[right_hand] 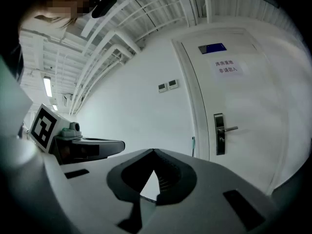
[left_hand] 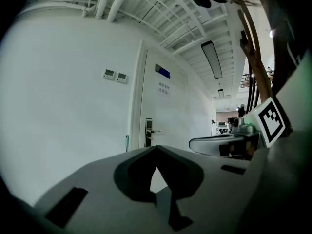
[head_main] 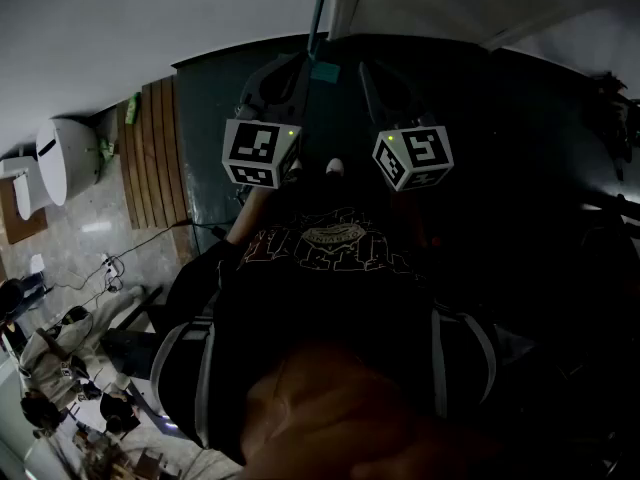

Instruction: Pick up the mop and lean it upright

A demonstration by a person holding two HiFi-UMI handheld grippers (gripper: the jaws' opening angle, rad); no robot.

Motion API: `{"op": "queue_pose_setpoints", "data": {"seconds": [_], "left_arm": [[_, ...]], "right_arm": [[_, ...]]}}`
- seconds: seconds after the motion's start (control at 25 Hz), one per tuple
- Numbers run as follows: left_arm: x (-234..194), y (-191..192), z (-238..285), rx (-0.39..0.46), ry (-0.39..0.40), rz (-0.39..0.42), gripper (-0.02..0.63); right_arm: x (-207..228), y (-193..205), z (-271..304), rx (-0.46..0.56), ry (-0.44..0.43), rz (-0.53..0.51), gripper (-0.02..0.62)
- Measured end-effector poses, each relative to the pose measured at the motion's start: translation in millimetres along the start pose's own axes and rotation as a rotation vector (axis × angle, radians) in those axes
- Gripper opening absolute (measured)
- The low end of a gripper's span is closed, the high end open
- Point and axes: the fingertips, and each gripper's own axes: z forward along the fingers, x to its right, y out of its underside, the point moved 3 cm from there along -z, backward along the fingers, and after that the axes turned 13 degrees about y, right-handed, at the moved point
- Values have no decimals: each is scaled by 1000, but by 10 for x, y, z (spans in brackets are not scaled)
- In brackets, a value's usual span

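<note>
In the head view a thin teal pole (head_main: 320,13), seemingly the mop's handle, stands against the white wall ahead; its head is hidden. A short teal piece shows beside the door frame in the left gripper view (left_hand: 127,143) and in the right gripper view (right_hand: 193,145). My left gripper (head_main: 272,80) and right gripper (head_main: 385,86) are held side by side in front of my chest, pointing at the wall, well apart from the pole. The left gripper's (left_hand: 156,149) jaw tips meet with nothing between them. The right gripper (right_hand: 154,151) is shut and empty too.
A white door with a lever handle (right_hand: 222,129) fills the wall ahead. A wooden slatted mat (head_main: 155,158) and a white round container (head_main: 68,158) lie to the left. Cables (head_main: 120,263) trail over the tiled floor. I stand on a dark mat (head_main: 205,148).
</note>
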Motion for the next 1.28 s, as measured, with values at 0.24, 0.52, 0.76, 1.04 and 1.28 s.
{"op": "queue_pose_setpoints", "data": {"seconds": [0.24, 0.52, 0.76, 1.04, 1.28], "left_arm": [[156, 31, 110, -5, -13, -6, 48], [198, 108, 208, -13, -52, -23, 48], [122, 148, 287, -19, -78, -31, 48], [-340, 138, 454, -14, -62, -29, 48], [-771, 65, 709, -28, -9, 1, 48]], "right_arm": [[185, 24, -74, 1, -12, 6, 19], [399, 32, -75, -7, -8, 32, 20], [532, 65, 31, -9, -9, 21, 20], [528, 79, 483, -12, 13, 10, 20], [505, 24, 979, -17, 46, 10, 20]]}}
